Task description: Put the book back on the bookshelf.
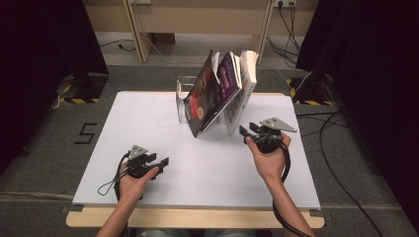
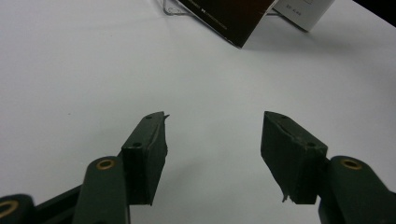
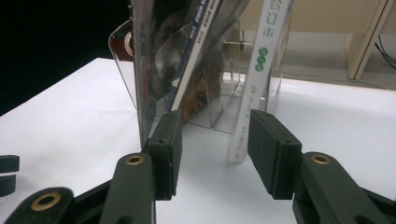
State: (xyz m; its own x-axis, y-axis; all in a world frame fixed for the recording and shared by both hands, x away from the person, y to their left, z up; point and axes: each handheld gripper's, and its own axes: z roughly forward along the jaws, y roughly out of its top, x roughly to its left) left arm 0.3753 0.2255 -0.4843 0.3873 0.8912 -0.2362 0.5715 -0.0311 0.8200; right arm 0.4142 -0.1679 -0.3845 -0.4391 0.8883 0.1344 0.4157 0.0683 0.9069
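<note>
Three books lean to the right in a clear acrylic stand (image 1: pixel 181 101) at the back of the white table (image 1: pixel 148 123): a dark-covered book (image 1: pixel 200 98), a purple one (image 1: pixel 227 81) and a white one (image 1: pixel 245 91). My right gripper (image 1: pixel 248 130) is open just in front of the white book's lower corner. In the right gripper view the white spine (image 3: pixel 254 88) rises just beyond the gap of the gripper (image 3: pixel 212 116), nearer the right jaw, and no pad presses on it. The dark book (image 3: pixel 156 60) stands by the left jaw. My left gripper (image 1: pixel 160 160) (image 2: pixel 215 114) rests open near the front left, with nothing in it.
Bare white board lies between the two hands and to the left of the stand. The dark book's corner (image 2: pixel 229 25) and the white book (image 2: pixel 303 11) overhang the table ahead of the left gripper. Cables (image 1: pixel 336 163) run on the floor at the right.
</note>
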